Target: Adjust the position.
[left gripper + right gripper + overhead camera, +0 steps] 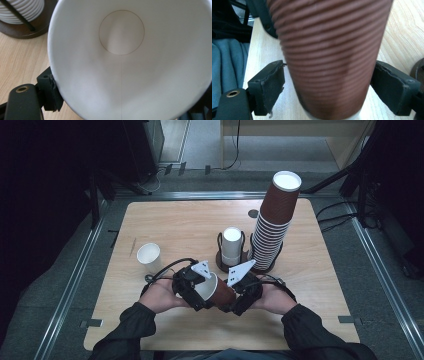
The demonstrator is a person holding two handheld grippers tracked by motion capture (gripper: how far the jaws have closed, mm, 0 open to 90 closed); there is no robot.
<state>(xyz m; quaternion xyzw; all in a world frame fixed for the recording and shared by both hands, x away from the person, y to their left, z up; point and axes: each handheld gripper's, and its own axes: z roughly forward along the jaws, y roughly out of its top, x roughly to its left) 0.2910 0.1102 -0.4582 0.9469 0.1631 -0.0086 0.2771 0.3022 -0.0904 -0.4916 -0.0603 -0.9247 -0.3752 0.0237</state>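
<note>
— What sits nearest the lens?

— The person's dark sleeves at the table's near edge, both hands meeting low over the wooden table. Between them lies a ribbed brown paper cup, tipped on its side, its white mouth facing the left gripper.

— And the jaws?

— The left gripper's pad presses the cup's rim in the left gripper view; it is clamped there. The right gripper straddles the cup's corrugated wall, both pads standing slightly apart from it, so not gripping.

— Anything close by?

— Just behind stands a wire holder with white cups, beside a tall leaning stack of brown cups. A lone white cup stands upright, left of the hands, well apart.
</note>
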